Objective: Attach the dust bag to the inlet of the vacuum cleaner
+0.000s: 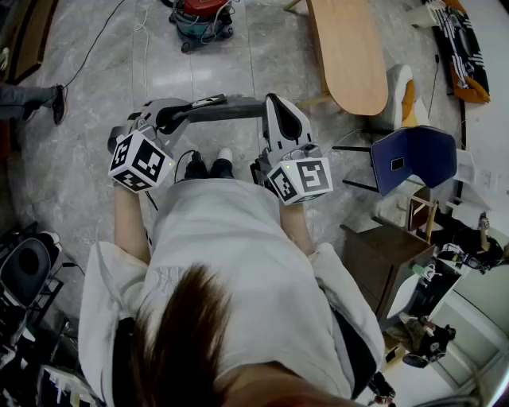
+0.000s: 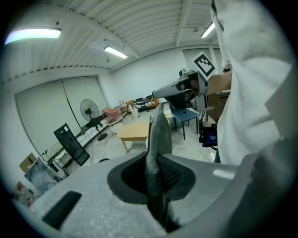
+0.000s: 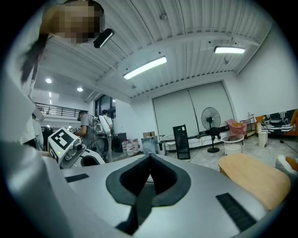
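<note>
The vacuum cleaner (image 1: 203, 20), red on top with a teal base, stands on the grey floor far ahead. No dust bag shows in any view. My left gripper (image 1: 254, 109) is held at waist height and its long grey jaws reach to the right, toward my right gripper (image 1: 275, 99). In the left gripper view the left gripper (image 2: 157, 116) has its jaws pressed together with nothing seen between them. In the right gripper view the right gripper (image 3: 150, 157) is shut and empty, pointing level across the room.
A long wooden table (image 1: 348, 52) stands ahead on the right and a blue chair (image 1: 413, 159) beside it. A cable runs over the floor near the vacuum. A standing fan (image 3: 210, 116) and two people (image 3: 88, 123) are across the room. Equipment crowds both lower sides.
</note>
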Demonstrator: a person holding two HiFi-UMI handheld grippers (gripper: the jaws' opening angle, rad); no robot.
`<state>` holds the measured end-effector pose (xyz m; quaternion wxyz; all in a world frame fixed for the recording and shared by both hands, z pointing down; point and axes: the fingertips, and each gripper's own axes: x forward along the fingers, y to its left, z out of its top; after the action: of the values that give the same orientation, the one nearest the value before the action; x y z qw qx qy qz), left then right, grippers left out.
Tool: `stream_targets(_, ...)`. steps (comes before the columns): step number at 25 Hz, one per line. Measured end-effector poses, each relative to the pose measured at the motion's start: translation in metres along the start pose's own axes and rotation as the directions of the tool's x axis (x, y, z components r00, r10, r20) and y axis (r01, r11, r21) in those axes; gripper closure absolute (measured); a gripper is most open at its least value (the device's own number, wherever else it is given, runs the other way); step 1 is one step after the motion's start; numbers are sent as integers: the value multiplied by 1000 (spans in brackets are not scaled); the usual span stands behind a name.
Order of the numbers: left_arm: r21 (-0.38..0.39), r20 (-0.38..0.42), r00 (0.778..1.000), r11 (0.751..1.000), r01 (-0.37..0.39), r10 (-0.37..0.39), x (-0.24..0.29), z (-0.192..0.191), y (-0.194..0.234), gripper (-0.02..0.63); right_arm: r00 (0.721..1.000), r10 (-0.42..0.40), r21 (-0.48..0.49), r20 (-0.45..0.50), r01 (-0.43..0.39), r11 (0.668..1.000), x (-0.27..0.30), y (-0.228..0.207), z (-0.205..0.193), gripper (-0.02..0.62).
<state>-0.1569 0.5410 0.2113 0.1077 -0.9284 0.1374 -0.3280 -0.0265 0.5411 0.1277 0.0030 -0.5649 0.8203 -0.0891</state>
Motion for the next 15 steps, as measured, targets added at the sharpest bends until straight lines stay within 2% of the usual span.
stream_targets(10,-9,-10,999,999,-37,37,15,20,-6,569,1000,26,-11,9,-26,1000,-17,-23,7,594)
stream_targets(15,-31,0,999,998,-53,53,29,29,-12,569,997,78,-43,29,-76,996,-22,-32,10,594)
